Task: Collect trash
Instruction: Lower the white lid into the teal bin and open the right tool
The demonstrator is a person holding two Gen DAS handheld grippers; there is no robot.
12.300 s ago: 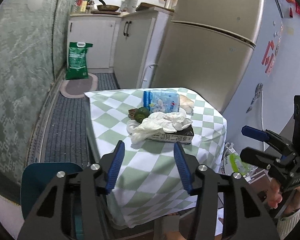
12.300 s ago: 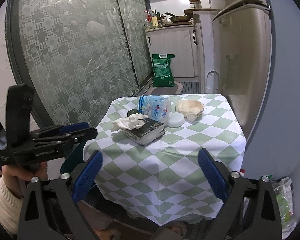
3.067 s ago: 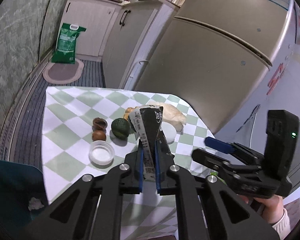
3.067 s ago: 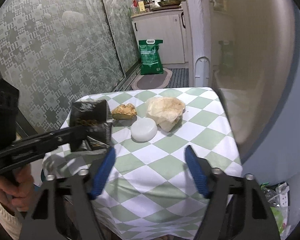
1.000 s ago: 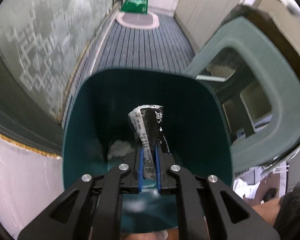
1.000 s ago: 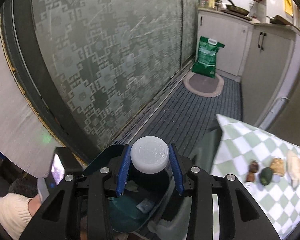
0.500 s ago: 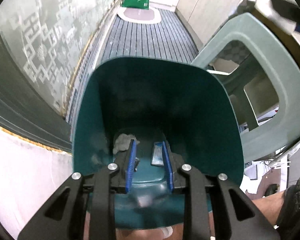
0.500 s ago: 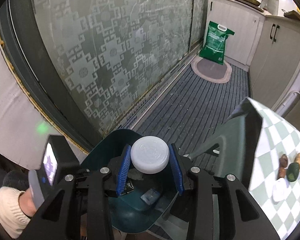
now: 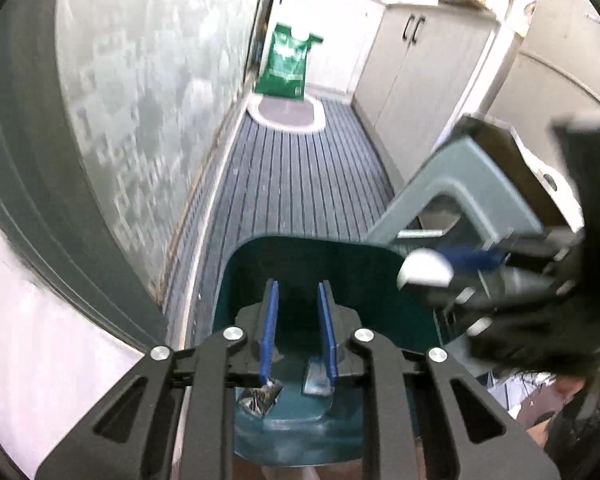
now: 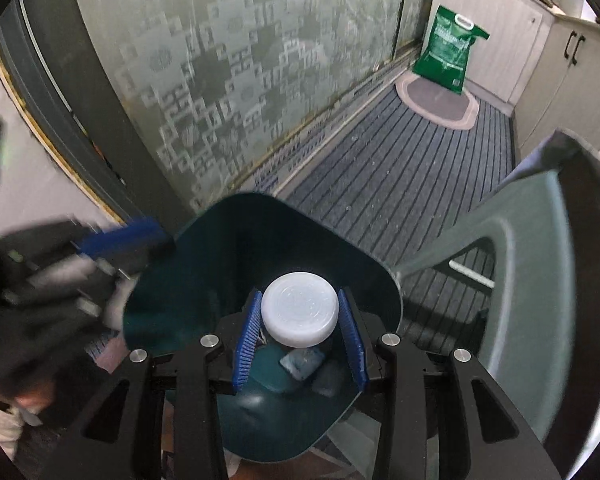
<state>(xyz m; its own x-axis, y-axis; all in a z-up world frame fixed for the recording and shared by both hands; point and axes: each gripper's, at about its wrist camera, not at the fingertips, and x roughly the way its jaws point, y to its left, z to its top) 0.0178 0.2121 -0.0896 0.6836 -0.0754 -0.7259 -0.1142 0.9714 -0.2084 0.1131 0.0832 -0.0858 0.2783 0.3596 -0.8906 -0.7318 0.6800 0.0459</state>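
A dark teal trash bin (image 9: pixel 312 246) stands on the floor below both grippers. My left gripper (image 9: pixel 298 292) hovers above it; its jaws are closing with nothing between the blue pads. A crumpled dark carton (image 9: pixel 260 396) and a blue-white packet (image 9: pixel 318 378) lie at the bottom of the bin. My right gripper (image 10: pixel 299 296) is shut on a round white lid (image 10: pixel 299 310) and holds it over the bin (image 10: pixel 260 216) mouth. The same lid (image 9: pixel 426 270) shows blurred at the right of the left wrist view.
A grey-green plastic stool (image 10: pixel 540 220) stands right beside the bin. A frosted patterned glass door (image 10: pixel 220 80) runs along the left. Farther down the striped floor are an oval mat (image 9: pixel 286 114), a green bag (image 9: pixel 288 64) and white cabinets (image 9: pixel 420 64).
The left gripper let the dark carton drop into the bin, opened and rose away. The right gripper came down with the white lid until it hangs over the bin's mouth.
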